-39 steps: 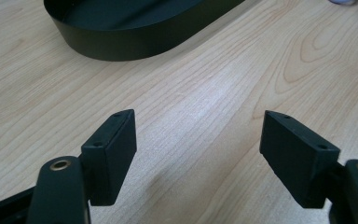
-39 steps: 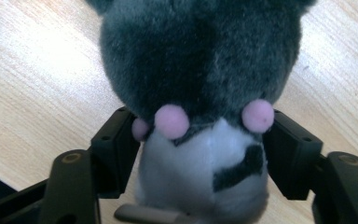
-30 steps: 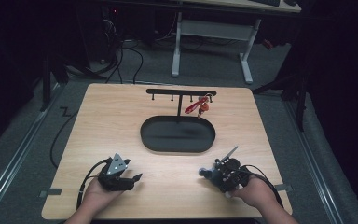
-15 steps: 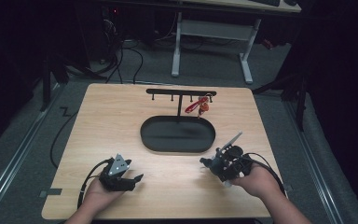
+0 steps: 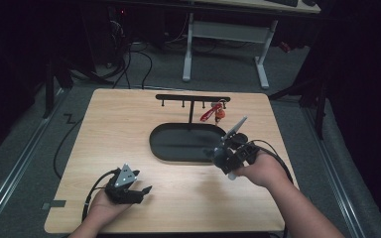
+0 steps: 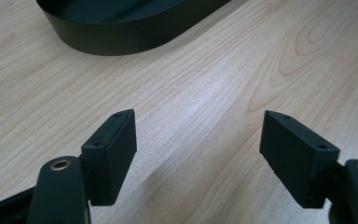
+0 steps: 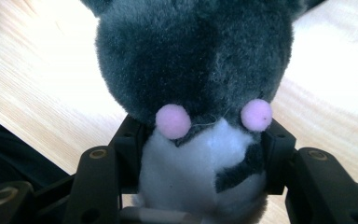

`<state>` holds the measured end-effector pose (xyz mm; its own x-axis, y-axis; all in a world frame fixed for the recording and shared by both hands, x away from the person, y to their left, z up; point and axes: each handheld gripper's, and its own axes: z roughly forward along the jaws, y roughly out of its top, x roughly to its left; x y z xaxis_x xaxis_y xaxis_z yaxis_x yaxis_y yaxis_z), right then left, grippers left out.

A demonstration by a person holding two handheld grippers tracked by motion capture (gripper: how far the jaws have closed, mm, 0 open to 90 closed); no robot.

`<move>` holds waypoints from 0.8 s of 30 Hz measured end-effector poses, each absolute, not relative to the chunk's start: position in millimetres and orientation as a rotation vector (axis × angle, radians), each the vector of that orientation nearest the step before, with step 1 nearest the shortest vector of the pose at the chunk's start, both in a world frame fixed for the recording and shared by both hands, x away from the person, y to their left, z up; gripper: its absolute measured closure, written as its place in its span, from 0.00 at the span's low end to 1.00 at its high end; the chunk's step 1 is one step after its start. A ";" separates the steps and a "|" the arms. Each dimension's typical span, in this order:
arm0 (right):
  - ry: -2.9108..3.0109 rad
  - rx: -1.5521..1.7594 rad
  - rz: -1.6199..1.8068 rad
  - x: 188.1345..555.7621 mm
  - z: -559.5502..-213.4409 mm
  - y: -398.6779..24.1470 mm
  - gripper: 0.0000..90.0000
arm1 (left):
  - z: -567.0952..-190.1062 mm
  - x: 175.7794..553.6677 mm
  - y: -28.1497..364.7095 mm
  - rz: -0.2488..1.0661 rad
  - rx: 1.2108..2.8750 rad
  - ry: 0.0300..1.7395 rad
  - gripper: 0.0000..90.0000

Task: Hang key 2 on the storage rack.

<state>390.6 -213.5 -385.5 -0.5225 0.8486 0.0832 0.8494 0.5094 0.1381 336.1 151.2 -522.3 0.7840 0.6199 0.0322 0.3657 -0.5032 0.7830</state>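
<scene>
A grey plush toy [image 7: 193,56] with pink cheeks and a white belly sits between the jaws of my right gripper [image 7: 200,140], which is shut on it. In the high view that right gripper [image 5: 222,154] hangs above the table at the right end of the black oval tray [image 5: 155,144], the plush toy [image 5: 217,156] dark at its tip. My left gripper [image 5: 144,194] rests low near the front left of the table. Its jaws stand wide apart with nothing but bare wood between them; the left gripper [image 6: 198,135] faces the tray [image 6: 121,37].
A black hook rack [image 5: 193,97] stands behind the tray, with a red and orange keychain [image 5: 213,113] hanging at its right end. The wooden table [image 5: 119,124] ends close behind the rack. Cables trail from both grippers.
My right gripper has risen with the plush toy and moved away from the front edge toward the tray's right end. The left gripper has stayed put.
</scene>
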 end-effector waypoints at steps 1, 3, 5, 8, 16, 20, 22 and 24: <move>-2.730 -1.531 -0.260 394.0 -382.0 -212.2 0.53 | -522.4 336.0 151.6 0.395 2.147 0.732 0.31; -2.721 -1.535 -0.274 400.6 -375.2 -209.7 0.53 | -522.4 336.1 153.0 0.390 2.145 0.737 0.31; -2.726 -1.533 -0.277 406.1 -369.2 -206.6 0.53 | -522.2 335.9 153.8 0.388 2.147 0.738 0.31; -2.748 -1.528 -0.281 414.0 -361.9 -203.0 0.53 | -522.3 336.3 154.1 0.387 2.143 0.739 0.31; -2.730 -1.546 -0.275 429.8 -348.2 -195.7 0.54 | -523.2 338.4 151.0 0.377 2.150 0.728 0.31; -2.717 -1.551 -0.290 436.8 -337.3 -194.7 0.54 | -522.8 338.3 149.4 0.371 2.159 0.718 0.31; -2.716 -1.545 -0.288 440.2 -331.0 -193.5 0.54 | -522.8 338.5 149.4 0.373 2.153 0.719 0.31; -2.716 -1.547 -0.294 443.8 -323.7 -192.2 0.54 | -522.3 339.3 150.0 0.368 2.150 0.723 0.31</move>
